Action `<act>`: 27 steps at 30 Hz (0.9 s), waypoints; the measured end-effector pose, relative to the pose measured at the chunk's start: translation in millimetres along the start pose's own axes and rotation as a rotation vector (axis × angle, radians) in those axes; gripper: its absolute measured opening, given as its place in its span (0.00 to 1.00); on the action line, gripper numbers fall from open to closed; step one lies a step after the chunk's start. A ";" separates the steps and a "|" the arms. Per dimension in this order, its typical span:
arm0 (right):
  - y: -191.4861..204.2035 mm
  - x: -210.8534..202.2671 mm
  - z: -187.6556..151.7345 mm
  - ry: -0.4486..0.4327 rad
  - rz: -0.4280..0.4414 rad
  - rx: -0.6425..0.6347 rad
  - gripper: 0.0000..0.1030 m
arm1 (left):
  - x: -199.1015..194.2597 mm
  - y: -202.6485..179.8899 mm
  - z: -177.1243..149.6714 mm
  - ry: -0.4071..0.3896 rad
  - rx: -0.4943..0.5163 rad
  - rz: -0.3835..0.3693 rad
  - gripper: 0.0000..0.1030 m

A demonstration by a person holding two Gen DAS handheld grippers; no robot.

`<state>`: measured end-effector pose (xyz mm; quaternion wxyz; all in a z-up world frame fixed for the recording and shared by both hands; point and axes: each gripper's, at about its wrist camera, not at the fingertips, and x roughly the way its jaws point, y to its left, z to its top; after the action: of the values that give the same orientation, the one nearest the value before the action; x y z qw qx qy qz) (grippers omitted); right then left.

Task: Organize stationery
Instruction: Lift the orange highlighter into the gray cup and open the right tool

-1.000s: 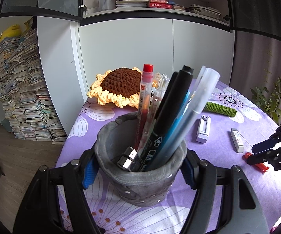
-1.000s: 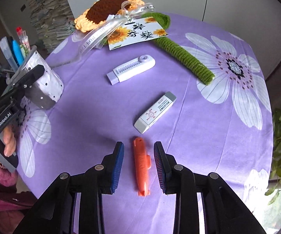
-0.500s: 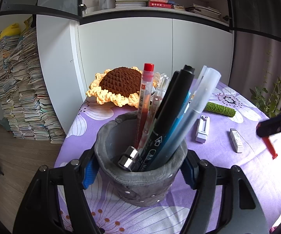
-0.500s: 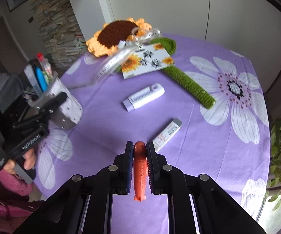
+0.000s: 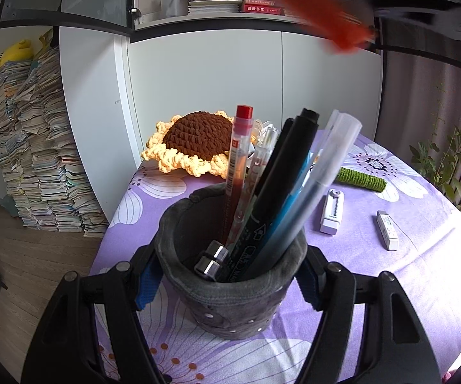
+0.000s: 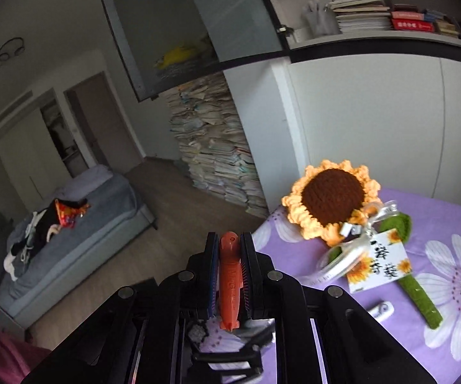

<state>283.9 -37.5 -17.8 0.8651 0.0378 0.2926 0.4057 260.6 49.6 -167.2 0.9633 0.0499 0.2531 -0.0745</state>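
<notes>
Orange cutter point(image 6: 229, 275), clamped in the right gripper point(image 6: 229, 267), hangs above the cup point(image 5: 230, 281) gripped by the left gripper point(image 5: 228, 283); pens point(image 5: 281, 185) are stowed, while eraser point(image 5: 387, 230) and corrector point(image 5: 332, 211) wait on the counter point(image 5: 422, 224).

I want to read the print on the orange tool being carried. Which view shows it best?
The right wrist view: the orange tool sits sharp and close, clamped between the right gripper fingers, with faint lettering visible. The left wrist view shows it only as a motion-blurred orange streak above the pen holder.
</notes>
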 end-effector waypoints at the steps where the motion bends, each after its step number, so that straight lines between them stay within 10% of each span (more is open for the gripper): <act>1: -0.1 11.7 2.1 0.013 0.014 0.003 0.14 | 0.0 -0.4 -0.1 0.000 0.001 0.000 0.68; 27: -20.5 62.8 -32.6 0.090 0.059 -0.061 0.14 | -1.9 -1.4 -0.8 -0.009 0.011 -0.005 0.68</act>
<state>311.7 -11.4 -80.8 0.8394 0.0016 0.3176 0.4411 258.3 48.6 -166.9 0.9639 0.0545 0.2484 -0.0786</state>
